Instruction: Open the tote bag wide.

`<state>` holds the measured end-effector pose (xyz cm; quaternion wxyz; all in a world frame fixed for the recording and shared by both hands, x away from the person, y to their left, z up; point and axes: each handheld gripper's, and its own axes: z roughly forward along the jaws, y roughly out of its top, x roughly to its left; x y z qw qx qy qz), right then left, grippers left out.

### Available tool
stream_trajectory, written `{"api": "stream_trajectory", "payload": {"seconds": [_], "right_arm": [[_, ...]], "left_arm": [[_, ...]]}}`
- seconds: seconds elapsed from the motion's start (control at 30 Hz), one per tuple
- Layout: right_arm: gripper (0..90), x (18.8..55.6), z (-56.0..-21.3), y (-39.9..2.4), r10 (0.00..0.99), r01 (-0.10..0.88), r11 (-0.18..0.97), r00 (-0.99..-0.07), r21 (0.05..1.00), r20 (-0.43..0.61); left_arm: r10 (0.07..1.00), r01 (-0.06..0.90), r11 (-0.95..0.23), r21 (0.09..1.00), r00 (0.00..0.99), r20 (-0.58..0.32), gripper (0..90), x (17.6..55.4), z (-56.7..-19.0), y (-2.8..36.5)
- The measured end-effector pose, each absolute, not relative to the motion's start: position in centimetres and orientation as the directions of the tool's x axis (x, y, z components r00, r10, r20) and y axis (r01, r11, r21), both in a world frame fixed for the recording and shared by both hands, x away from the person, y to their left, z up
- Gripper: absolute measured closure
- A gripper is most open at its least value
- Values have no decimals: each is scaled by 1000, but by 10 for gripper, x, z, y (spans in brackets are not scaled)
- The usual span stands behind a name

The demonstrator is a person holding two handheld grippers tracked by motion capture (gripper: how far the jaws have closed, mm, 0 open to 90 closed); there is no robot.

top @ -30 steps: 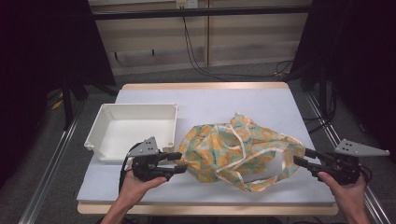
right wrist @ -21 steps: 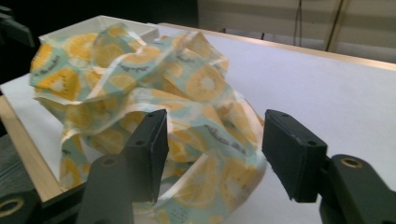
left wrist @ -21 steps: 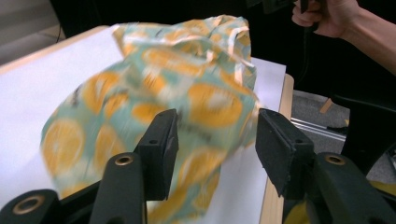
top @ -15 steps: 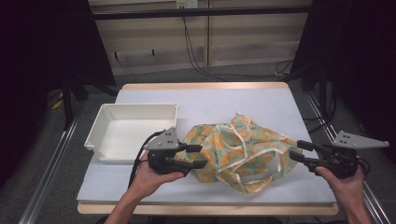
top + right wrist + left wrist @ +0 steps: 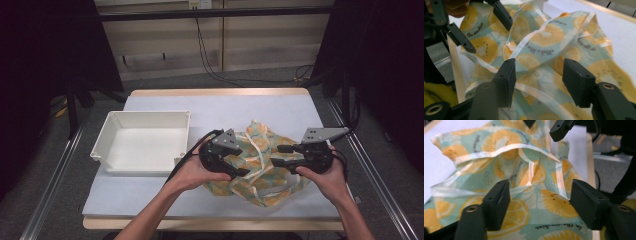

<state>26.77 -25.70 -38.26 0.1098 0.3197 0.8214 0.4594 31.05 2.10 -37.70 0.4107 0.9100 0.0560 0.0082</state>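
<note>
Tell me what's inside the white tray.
The white tray shows a bare white floor with nothing in it. The inner face of its near wall is hidden from the high view.

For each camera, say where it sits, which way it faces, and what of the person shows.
High view: above the person's side, facing forward and down at the table, tray and fruit-print cloth; forearms, left gripper, right gripper.
Left gripper view: on the left gripper, facing the cloth.
Right gripper view: on the right gripper, facing the cloth.
Both gripper views share the cloth and the opposite gripper's jaws.
</note>
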Motion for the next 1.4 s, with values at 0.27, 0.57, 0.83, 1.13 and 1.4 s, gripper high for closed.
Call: {"api": "stream_trajectory", "payload": {"seconds": [0.27,0.57,0.83,1.13,1.4], "right_arm": [[358,287,-407,-235,597,459,501,-797,734,91],[648,287,-422,-221,552,465,568,-827,680,105],[890,271,-427,-219,496,436,601,-861,670,115],[900,239,-435,-228,431,408,646,-893,645,133],[900,220,-443,-225,363,391,686,-915,614,176]], "left_arm": [[90,52,-760,647,996,25,346,310,-391,16],[155,115,-719,685,988,-4,876,332,-381,42],[223,156,-731,665,975,16,894,345,-381,56],[277,192,-746,638,960,35,899,357,-390,72],[276,202,-768,609,961,30,895,358,-407,61]]}}
